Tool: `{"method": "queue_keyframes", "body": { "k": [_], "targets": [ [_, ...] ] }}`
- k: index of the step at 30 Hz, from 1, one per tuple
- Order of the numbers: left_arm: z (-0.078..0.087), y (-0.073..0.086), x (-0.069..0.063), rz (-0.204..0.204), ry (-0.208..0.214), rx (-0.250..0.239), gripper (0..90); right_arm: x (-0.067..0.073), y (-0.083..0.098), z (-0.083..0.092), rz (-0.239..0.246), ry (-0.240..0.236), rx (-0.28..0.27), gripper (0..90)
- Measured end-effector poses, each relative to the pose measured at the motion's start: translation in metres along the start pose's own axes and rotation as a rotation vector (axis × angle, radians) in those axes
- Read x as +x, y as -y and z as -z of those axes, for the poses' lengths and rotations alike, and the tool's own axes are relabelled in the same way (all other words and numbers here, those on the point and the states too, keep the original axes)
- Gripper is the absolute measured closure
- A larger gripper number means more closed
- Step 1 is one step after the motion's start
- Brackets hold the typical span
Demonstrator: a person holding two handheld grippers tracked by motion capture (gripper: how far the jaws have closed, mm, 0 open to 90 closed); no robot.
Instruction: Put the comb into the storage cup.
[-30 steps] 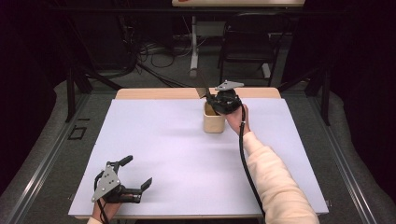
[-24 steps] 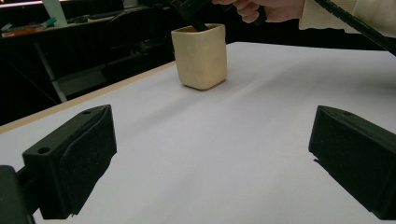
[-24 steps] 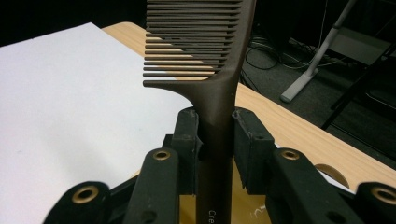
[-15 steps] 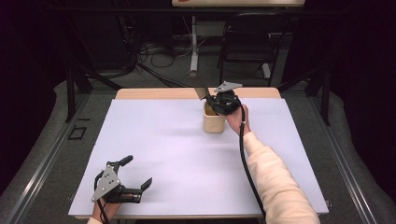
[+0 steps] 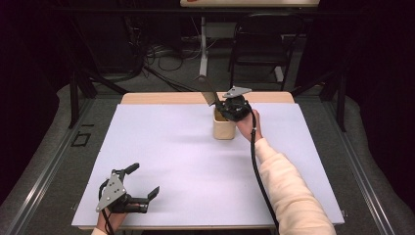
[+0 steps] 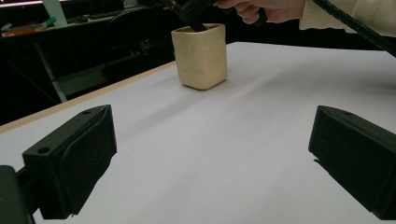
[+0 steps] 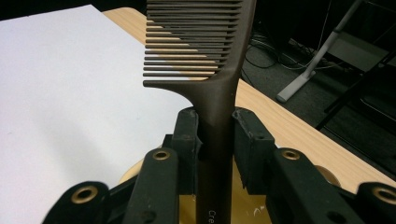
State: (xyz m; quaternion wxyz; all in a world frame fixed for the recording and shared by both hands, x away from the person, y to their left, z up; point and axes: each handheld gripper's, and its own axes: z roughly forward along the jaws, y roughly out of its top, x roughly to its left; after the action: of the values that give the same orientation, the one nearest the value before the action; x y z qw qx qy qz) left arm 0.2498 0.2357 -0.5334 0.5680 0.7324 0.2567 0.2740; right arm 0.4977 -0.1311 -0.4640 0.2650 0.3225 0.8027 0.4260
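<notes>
So the right gripper [image 7: 215, 135] has its fingers [image 7: 187, 140] clenched on the handle of a dark comb [image 7: 205, 56], held right over the cream cup [image 5: 224, 125] sitting upper middle of the frame on the white table [image 5: 161, 147]. The comb's teeth stick up and away from the cup. The left gripper [image 5: 143, 182] sits lower left, fingers [image 6: 77, 158] released and wide apart, nothing between them.

High view overhead; tool views close, share cup [image 6: 200, 56]
</notes>
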Motion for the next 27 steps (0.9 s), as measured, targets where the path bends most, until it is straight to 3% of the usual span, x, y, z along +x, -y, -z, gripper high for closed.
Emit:
{"method": "queue_keyframes", "body": {
  "k": [18, 21, 24, 27],
  "targets": [
    [0.001, 0.000, 0.000, 0.000, -0.005, -0.002, 0.8, 0.001, 0.002, -0.001, 0.005, 0.001, 0.016, 69.9],
    [0.001, 0.000, 0.000, 0.002, -0.006, -0.003, 0.8, 0.002, 0.004, 0.000, 0.001, 0.005, 0.021, 63.1],
    [0.000, 0.000, 0.000, 0.002, -0.006, -0.004, 0.8, 0.002, 0.006, 0.006, -0.026, 0.004, 0.026, 43.0],
    [0.000, 0.000, 0.000, -0.002, -0.003, -0.002, 0.8, 0.002, 0.008, 0.015, -0.036, -0.014, 0.034, 32.5]
  ]
}}
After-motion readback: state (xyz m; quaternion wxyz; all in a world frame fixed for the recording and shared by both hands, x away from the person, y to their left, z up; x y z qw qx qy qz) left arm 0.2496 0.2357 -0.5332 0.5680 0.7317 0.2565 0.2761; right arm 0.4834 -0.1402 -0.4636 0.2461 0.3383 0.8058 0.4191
